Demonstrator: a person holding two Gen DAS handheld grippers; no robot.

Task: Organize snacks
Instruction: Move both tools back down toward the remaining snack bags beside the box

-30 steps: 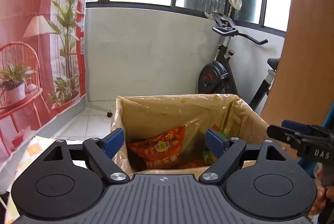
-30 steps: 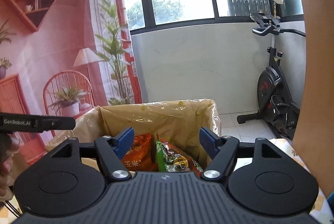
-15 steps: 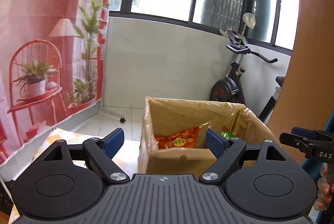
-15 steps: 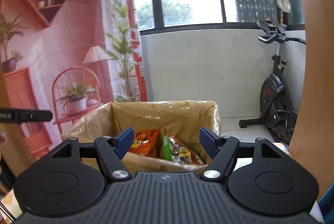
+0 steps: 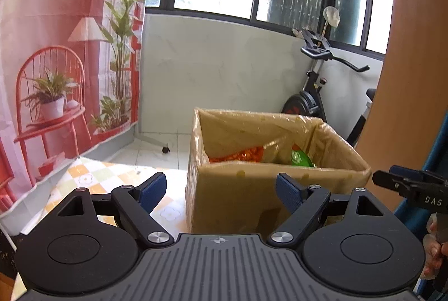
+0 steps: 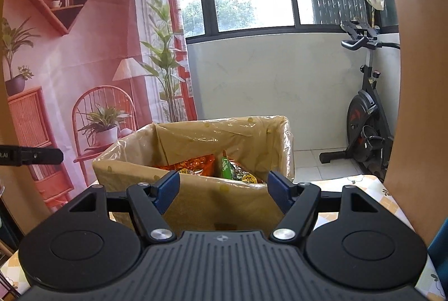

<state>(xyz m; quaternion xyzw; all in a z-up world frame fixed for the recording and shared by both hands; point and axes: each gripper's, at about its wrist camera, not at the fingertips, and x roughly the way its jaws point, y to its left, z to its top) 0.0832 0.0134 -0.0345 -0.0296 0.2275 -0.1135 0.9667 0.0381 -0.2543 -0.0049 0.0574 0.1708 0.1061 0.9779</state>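
Note:
A cardboard box point(image 5: 246, 200) lined with clear plastic stands on a checked tablecloth point(image 5: 92, 177). Inside it lie an orange snack bag point(image 5: 238, 155) and a green snack bag point(image 5: 301, 158). My left gripper point(image 5: 221, 191) is open and empty, just short of the box's near wall. In the right wrist view the same box point(image 6: 224, 197) holds the orange bag point(image 6: 193, 163) and the green bag point(image 6: 232, 169). My right gripper point(image 6: 222, 189) is open and empty in front of the box. The right gripper's tip point(image 5: 406, 184) shows at the left view's right edge.
An exercise bike point(image 6: 366, 116) stands on the tiled floor behind the table. A pink printed backdrop point(image 6: 70, 62) hangs on the left. A brown wooden panel point(image 5: 414, 62) rises on the right. A hand point(image 5: 432, 259) grips the right tool. The left tool's tip point(image 6: 30, 156) pokes in from the left.
Both grippers have drawn back from over the box; it looks smaller and farther, and its front wall now shows. Both jaws stayed open and empty.

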